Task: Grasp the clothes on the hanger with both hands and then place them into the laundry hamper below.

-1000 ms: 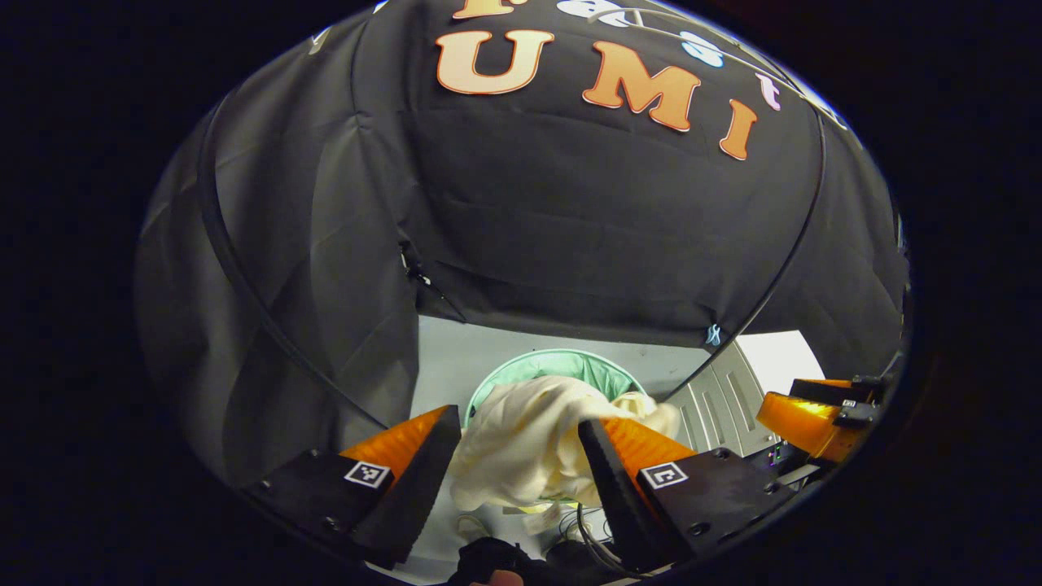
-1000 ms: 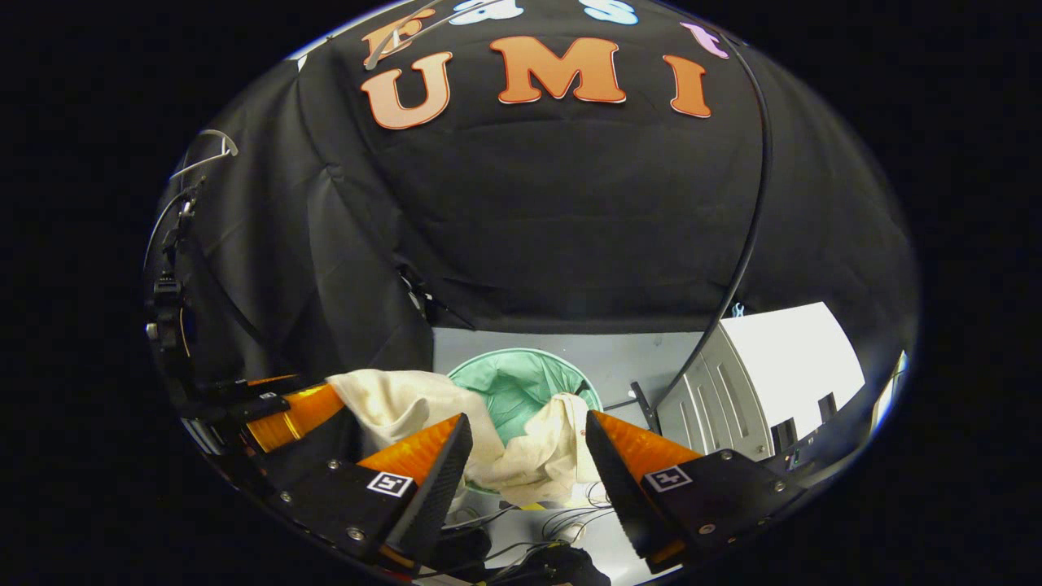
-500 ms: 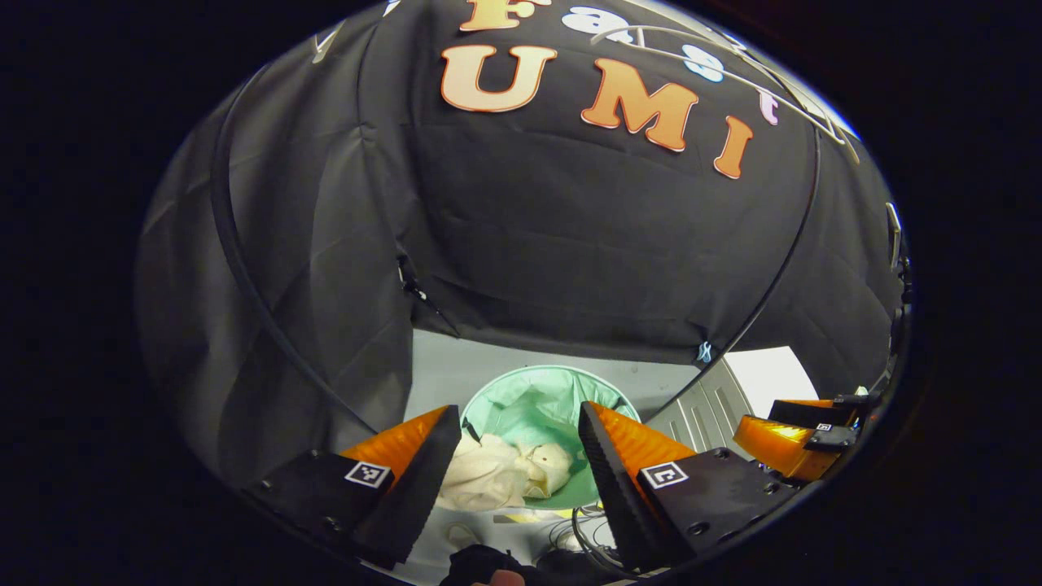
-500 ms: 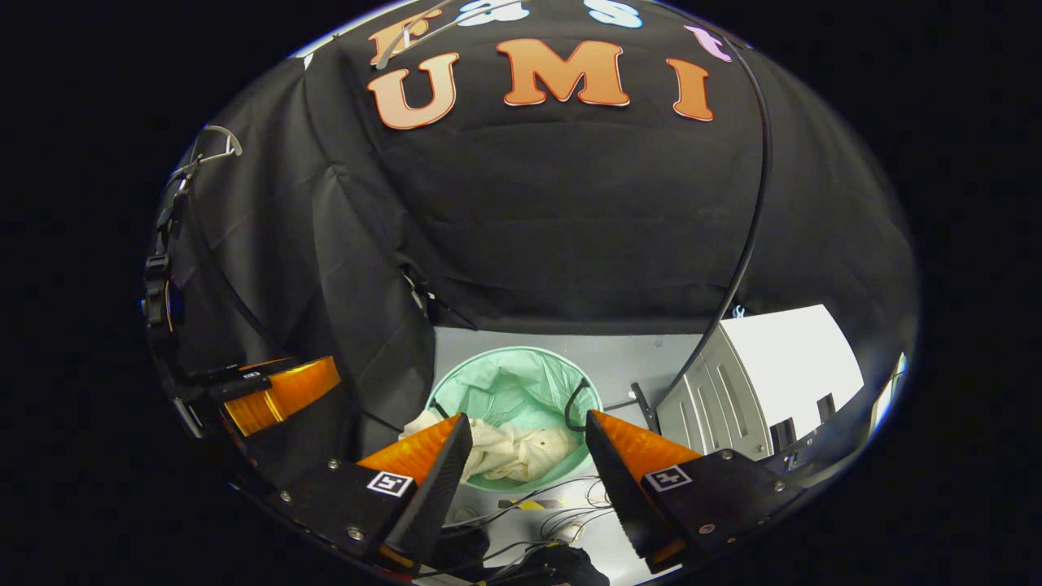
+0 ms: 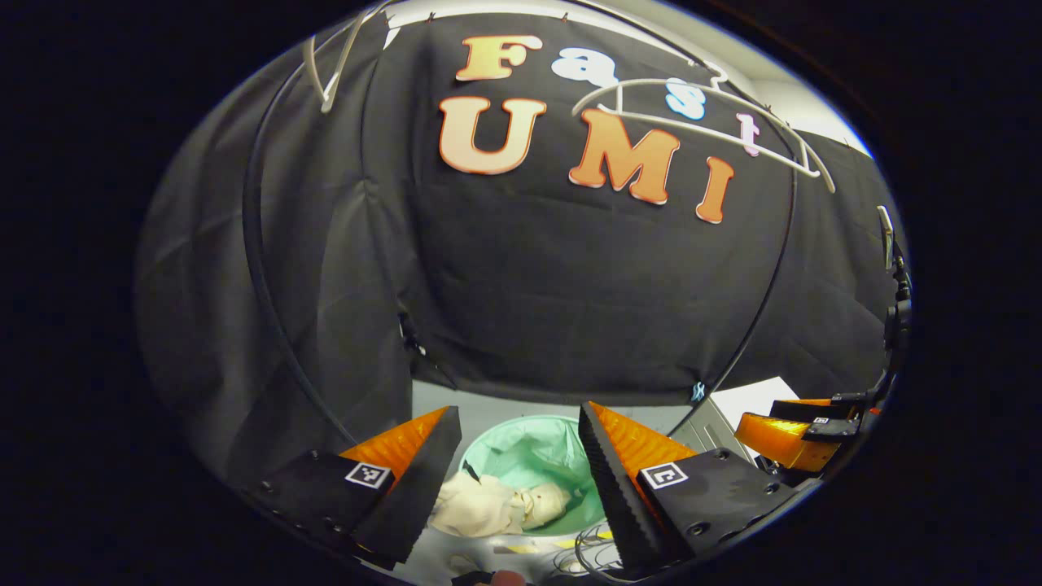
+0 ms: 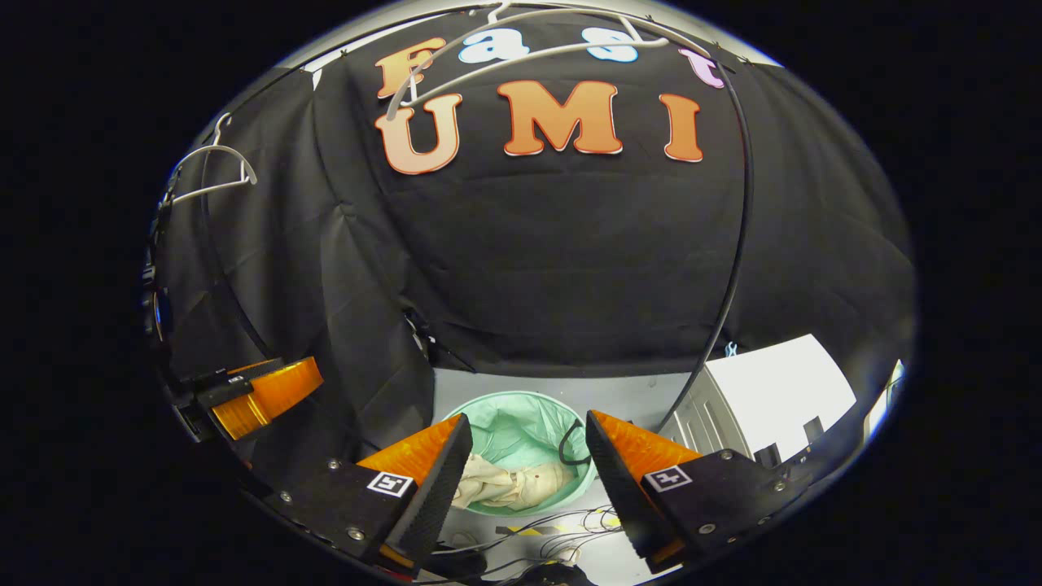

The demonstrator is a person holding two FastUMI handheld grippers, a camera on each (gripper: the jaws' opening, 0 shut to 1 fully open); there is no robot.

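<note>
The clothes (image 5: 498,506) now lie in a heap inside the green hamper (image 5: 544,452) on the floor, below and between the tips of both tools. A second ago the cloth was still up in the air, bunched between the tools above the hamper. Half a second ago it had already dropped in. Since then both tools have lifted up and away, so the hamper looks smaller and lower in each view. The left tool (image 5: 517,443) is wide open and has nothing in it. The right tool (image 6: 527,452) is wide open too, and it has nothing in it. In the right gripper view the clothes (image 6: 506,486) sit at the near side of the hamper (image 6: 521,423), and the other tool shows at the far left. The white hanger (image 5: 707,124) hangs bare, high up by the wall. A tangle of wires (image 6: 562,521) lies on the floor just near the hamper. I think the job is as good as done. The cloth is off the hanger and in the hamper, and no part seems to hang over the rim.
</note>
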